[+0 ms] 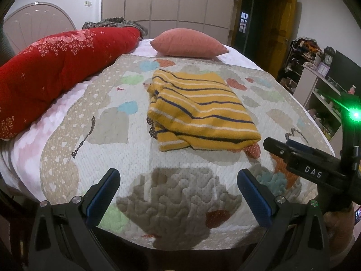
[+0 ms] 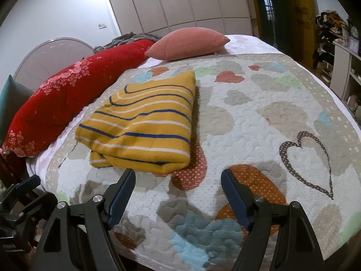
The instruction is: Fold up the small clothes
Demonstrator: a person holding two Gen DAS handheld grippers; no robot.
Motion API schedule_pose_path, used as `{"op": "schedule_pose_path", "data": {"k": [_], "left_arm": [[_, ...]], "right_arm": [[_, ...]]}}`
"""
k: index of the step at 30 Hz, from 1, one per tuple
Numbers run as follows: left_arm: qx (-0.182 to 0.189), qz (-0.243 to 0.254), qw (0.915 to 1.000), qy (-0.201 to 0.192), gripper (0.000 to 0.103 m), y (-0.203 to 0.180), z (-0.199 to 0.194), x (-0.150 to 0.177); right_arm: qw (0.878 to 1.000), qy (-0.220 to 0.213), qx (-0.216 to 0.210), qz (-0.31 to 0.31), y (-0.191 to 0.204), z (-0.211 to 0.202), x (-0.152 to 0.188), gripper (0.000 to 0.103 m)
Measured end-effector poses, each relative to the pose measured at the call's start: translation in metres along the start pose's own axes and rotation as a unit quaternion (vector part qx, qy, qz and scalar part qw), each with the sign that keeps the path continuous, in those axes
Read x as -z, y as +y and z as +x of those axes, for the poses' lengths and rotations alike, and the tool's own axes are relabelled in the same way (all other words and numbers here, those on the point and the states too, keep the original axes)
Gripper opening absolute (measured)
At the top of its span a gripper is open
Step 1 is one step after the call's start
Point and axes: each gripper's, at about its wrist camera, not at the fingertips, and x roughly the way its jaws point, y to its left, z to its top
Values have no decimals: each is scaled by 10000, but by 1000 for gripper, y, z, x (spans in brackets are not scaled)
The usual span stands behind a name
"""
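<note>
The yellow striped garment (image 1: 200,110) lies folded into a rough rectangle on the patchwork quilt (image 1: 180,194), near the quilt's middle. Its thick folded edge faces both cameras; looser layers stick out along its left side in the left wrist view. In the right wrist view the garment (image 2: 144,124) sits left of centre, its near folded edge just ahead of the left fingertip (image 2: 128,178) of the right gripper (image 2: 178,178).

Right gripper: jaws spread wide, holding nothing, above bare quilt (image 2: 259,122). Left gripper (image 1: 178,176): jaws likewise spread, empty, over quilt well short of the garment's near edge. The right gripper's body (image 1: 311,167) shows at the right of the left wrist view, its tip close to the garment's near right corner; contact cannot be told.

Open quilt surrounds the garment on all sides, with the widest stretch to its right and in front. Beyond the quilt's left edge lies a strip of pale sheet (image 1: 45,126), then a long red floral bolster (image 1: 47,72) along the bed's left side. A pink pillow (image 1: 189,43) rests past the quilt's far edge, apart from the garment.

Shelves (image 1: 325,90) at far right hold small items, too small to identify. Pale wardrobe doors (image 1: 167,2) line the far wall.
</note>
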Motion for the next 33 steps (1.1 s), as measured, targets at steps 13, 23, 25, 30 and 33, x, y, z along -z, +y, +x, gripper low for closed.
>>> {"op": "schedule_pose_path", "data": {"k": [13,23,25,30,33], "left_arm": [[-358,95,9993,93,103,5,6,10],[-595,92,9981,95,103,8,7,13],[-661,135,9977,61,103,7,6,13],[-686,210,9974,36,103,4,5,13],[-690,215,9974,58,103,4,6,14]], "right_arm": [[9989,69,116,-451,21,4,5,83],[9987,94,129,-491,23,6,6,83],[9987,93,131,-489,23,6,6,83],[9987,97,127,-490,22,7,7,83],[9987,98,127,-491,22,6,7,83]]}}
